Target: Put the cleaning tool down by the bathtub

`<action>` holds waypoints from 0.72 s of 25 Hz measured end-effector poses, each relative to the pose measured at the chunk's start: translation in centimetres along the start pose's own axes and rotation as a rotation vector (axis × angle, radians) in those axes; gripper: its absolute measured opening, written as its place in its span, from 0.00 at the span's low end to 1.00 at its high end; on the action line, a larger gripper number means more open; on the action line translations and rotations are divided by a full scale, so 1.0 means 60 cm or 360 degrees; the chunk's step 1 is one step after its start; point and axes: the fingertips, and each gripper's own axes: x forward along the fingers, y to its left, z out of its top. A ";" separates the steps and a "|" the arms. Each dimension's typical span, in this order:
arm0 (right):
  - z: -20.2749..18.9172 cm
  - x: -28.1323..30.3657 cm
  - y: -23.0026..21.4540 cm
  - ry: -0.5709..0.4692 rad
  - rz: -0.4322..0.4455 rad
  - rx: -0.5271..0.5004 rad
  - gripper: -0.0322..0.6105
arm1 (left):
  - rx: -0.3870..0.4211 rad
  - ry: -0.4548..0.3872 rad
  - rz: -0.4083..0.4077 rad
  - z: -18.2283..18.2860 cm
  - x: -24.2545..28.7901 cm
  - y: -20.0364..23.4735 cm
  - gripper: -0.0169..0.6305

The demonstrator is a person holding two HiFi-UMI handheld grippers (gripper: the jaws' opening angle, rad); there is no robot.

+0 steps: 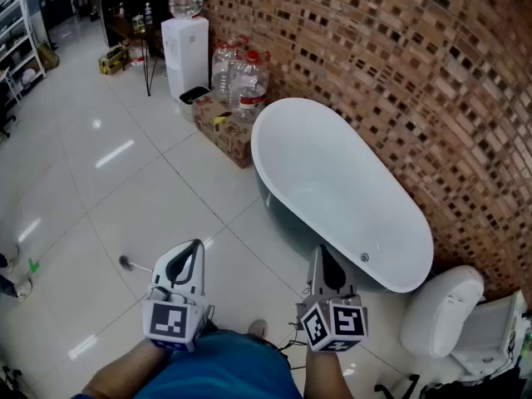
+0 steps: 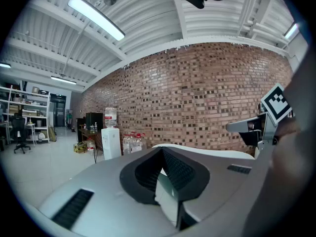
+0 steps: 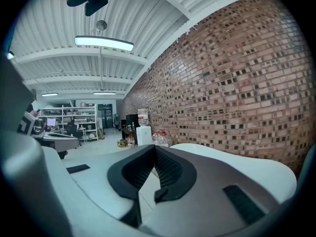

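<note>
The white oval bathtub [image 1: 332,181] stands against the brick wall, ahead and to the right. A small cleaning tool [image 1: 126,263] with a round dark head and a thin pale handle lies on the floor tiles. It is just left of my left gripper [image 1: 197,244], well away from the tub, and the handle's near end is hidden behind that gripper. Both grippers are held low in front of me and point toward the tub. My left gripper [image 2: 162,151] is shut with nothing in it. My right gripper [image 1: 318,252] is also shut and empty [image 3: 155,148]. The tub rim [image 3: 237,162] shows beyond the right jaws.
A white toilet [image 1: 445,310] stands at the tub's near right end. At its far end are a cardboard box [image 1: 224,131], large water bottles [image 1: 241,77] and a water dispenser [image 1: 184,52]. Someone's shoes [image 1: 8,260] are at the left edge. Glossy tiled floor spreads to the left.
</note>
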 end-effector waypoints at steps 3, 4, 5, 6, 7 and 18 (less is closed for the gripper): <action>-0.002 0.009 0.031 0.0010 0.0053 -0.0006 0.10 | -0.0025 -0.0015 0.0050 0.002 -0.014 0.027 0.03; -0.002 0.014 0.043 0.0013 0.0070 -0.0009 0.10 | -0.0023 -0.0016 0.0065 0.003 -0.018 0.038 0.03; -0.003 0.020 0.056 0.0016 0.0088 -0.0011 0.10 | -0.0022 -0.0017 0.0078 0.004 -0.022 0.049 0.03; -0.004 0.028 0.069 0.0020 0.0106 -0.0012 0.10 | -0.0023 -0.0018 0.0092 0.005 -0.027 0.061 0.03; -0.005 0.036 0.084 0.0024 0.0127 -0.0015 0.11 | -0.0026 -0.0021 0.0108 0.004 -0.033 0.075 0.03; -0.015 0.121 0.289 0.0035 0.0370 -0.0101 0.11 | -0.0124 -0.0039 0.0341 -0.027 -0.115 0.273 0.03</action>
